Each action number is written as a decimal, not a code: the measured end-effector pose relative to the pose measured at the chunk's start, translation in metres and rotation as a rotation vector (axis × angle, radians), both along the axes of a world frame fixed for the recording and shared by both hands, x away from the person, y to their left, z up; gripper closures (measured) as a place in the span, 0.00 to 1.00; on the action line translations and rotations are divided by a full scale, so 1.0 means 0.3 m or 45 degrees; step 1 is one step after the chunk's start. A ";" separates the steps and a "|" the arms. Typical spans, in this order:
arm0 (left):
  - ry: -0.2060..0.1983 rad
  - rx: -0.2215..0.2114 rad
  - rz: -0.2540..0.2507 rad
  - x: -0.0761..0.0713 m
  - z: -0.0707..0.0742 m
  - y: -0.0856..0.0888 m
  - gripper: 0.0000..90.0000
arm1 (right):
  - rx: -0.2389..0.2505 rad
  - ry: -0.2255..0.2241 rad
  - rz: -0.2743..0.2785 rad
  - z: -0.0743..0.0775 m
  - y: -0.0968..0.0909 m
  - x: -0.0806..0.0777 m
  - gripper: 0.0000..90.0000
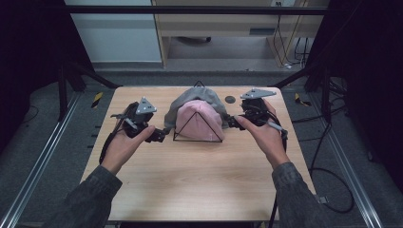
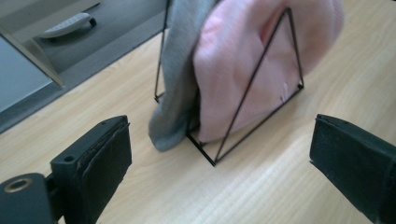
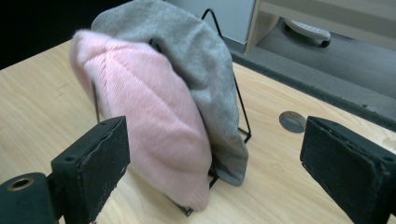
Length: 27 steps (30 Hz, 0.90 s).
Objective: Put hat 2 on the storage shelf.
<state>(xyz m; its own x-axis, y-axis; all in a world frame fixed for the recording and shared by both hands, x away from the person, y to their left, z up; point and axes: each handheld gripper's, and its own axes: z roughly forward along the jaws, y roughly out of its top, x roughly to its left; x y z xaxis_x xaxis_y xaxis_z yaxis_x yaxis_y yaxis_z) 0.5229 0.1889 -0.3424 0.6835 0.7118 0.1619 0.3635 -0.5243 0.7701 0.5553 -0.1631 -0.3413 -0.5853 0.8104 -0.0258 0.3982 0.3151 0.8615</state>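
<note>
High view: pink hat (image 1: 199,121) over grey hat (image 1: 195,97) on wire stand (image 1: 198,137), frame centre; left gripper (image 1: 159,135) and right gripper (image 1: 233,121) flank it, empty
Left gripper view: jaws wide apart, holding nothing; could snag the stand's lower corner and tip it
Right gripper view: jaws wide apart, empty; brushing the pink hat could pull it off

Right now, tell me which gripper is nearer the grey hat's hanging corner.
Left. The left gripper, jaws open, sits just beside the grey hat at its drooping corner. The right gripper, also open, is across the pink hat.
</note>
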 end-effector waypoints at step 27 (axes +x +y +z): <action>0.191 0.087 -0.054 -0.072 -0.263 0.062 0.07 | -0.047 0.162 -0.039 -0.260 -0.159 -0.188 0.19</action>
<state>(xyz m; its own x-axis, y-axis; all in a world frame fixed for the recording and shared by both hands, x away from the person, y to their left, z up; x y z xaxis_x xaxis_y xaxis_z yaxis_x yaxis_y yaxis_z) 0.5012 0.2074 -0.4213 0.7326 0.6728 0.1030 0.4482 -0.5907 0.6710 0.4990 -0.2109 -0.4193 -0.5610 0.8276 0.0170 0.5132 0.3316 0.7916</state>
